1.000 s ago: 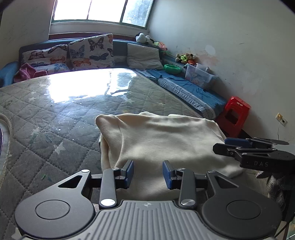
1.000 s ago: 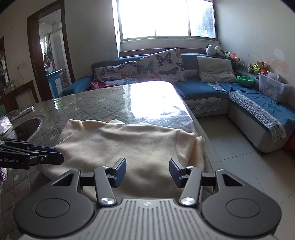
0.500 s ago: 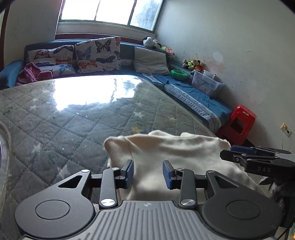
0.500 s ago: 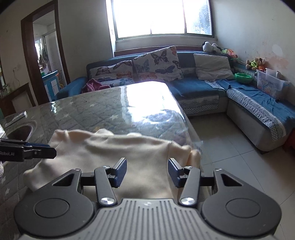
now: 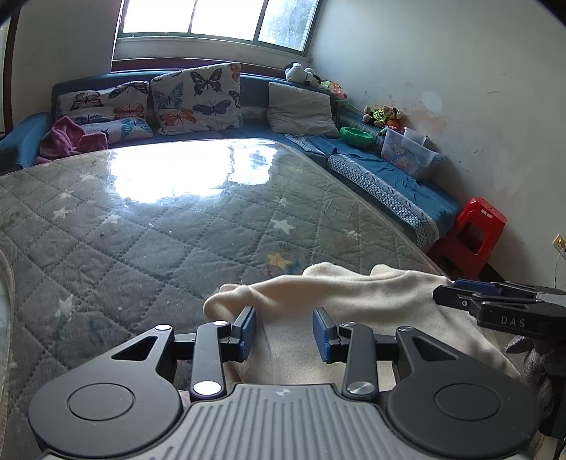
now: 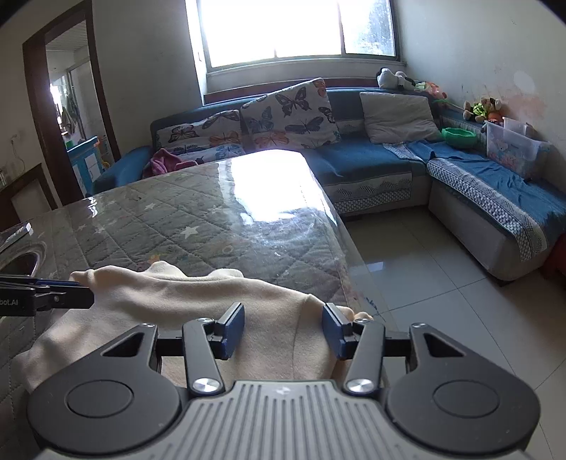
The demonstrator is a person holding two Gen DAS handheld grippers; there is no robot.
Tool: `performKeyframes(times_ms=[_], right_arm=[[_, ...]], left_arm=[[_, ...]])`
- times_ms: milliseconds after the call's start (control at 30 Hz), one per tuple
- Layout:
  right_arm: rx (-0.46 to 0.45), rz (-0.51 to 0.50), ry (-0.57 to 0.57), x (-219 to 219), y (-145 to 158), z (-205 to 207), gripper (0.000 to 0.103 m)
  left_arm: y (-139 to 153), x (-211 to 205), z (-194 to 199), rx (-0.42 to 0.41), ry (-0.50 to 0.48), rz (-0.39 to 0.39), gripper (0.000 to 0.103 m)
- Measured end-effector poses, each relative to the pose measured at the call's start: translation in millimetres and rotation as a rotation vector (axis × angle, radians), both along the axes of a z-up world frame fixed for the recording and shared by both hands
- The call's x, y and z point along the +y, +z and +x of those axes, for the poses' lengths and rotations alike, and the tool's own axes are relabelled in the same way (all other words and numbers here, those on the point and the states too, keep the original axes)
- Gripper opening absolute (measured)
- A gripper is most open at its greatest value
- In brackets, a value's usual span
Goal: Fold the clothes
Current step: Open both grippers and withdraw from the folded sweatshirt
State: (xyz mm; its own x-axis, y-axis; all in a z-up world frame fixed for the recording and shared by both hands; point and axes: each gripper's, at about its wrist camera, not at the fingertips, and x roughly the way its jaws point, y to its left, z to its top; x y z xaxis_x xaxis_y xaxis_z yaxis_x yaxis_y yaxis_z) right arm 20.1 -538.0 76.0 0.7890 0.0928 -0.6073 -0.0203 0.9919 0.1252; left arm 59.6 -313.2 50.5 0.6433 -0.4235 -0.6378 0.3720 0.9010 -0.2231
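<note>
A cream-coloured soft fleece garment (image 5: 357, 300) lies bunched at the near edge of a grey quilted star-patterned table cover under a glossy clear sheet (image 5: 169, 226), its nearer part running beneath both tools and out of sight past the bottom of each view, so its full shape and what kind of clothing it is cannot be made out. The left gripper (image 5: 284, 333) hovers low over the cloth with its blue-padded fingers (image 5: 247, 331) spread apart and nothing between them; whether the pads touch the fabric cannot be told. The right gripper (image 6: 283, 331) also stands with its jaws parted over the garment's right-hand end, where the cloth rounds over the table's corner; a small pale fold peeks out beside its right finger. Each tool shows in the other's view only as a black tip cut off by the frame edge, and from that side angle its opening is not readable. Sun glare from the bright window (image 6: 300, 32) washes out the far middle of the table. Behind stand a blue corner sofa (image 6: 371, 159) with butterfly-print cushions (image 6: 288, 113), and a red plastic stool (image 5: 470, 237) sits by the wall, partly hidden behind the table's edge. At the left margin of the right wrist view a dark round object is only partly visible.
</note>
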Motion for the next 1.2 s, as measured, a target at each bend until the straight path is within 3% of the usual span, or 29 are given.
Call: performKeyframes(times_ms=[267,833,900,1133,1200], right_arm=[[0.009,-0.016,-0.002,1.7,-1.0,3.3,0.05],[-0.008,-0.042,0.031,25.5,6.3,-47.2,0.063],[-0.006,-0.045,0.029,26.7,4.9,-52.8,0.071],[-0.003,-0.071,0.02,30.1,1.0,-73.5,0.075],[-0.004,-0.07,0.011,31.0,1.5,-79.6,0.08]], left_arm=[[-3.0,-6.5,9.5,0.001,0.013,0.041,0.039],[2.4,-4.3,-21.6,-0.042,-0.004,0.091,0.056],[1.2,-3.1,-27.1,-0.044,0.0,0.099,0.058],[-4.0,4.9,-40.4,-0.023,0.019,0.097,0.064],[-4.4,5.9,-45.5,-0.026,0.018,0.096,0.068]])
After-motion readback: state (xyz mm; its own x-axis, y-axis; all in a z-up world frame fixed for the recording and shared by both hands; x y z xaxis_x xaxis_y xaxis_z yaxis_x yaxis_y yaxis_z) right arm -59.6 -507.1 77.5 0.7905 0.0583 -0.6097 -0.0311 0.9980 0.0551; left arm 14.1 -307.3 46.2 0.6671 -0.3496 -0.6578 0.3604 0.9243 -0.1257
